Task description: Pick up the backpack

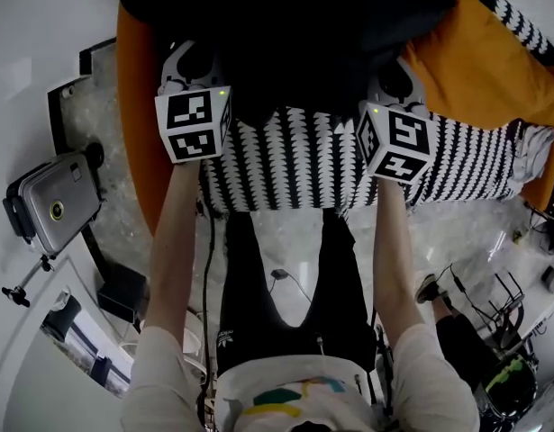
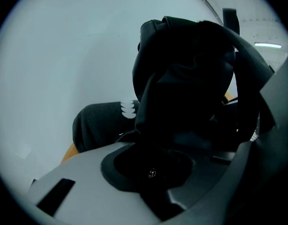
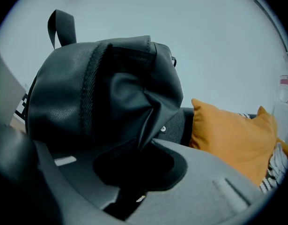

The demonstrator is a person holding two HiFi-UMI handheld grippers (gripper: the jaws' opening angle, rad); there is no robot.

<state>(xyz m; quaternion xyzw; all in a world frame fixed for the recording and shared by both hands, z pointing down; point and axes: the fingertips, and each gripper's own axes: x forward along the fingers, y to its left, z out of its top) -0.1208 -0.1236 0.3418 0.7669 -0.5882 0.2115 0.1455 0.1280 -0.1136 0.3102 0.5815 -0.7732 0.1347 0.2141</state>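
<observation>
1. Pinching at left: the left gripper (image 2: 179,146) has its jaws nearly together, clamped on a fold of the black backpack (image 1: 290,30).
2. Centre: the backpack hangs between both grippers over the bed (image 1: 132,124), beyond the patterned blanket (image 1: 295,165) at its near edge. Whether its base is clear cannot be told.
3. Right: the right gripper (image 3: 134,156) is likewise clamped on backpack fabric.
4. Step judged: the lift. The next move calls for an even two-handed rise with firm pinches.
</observation>
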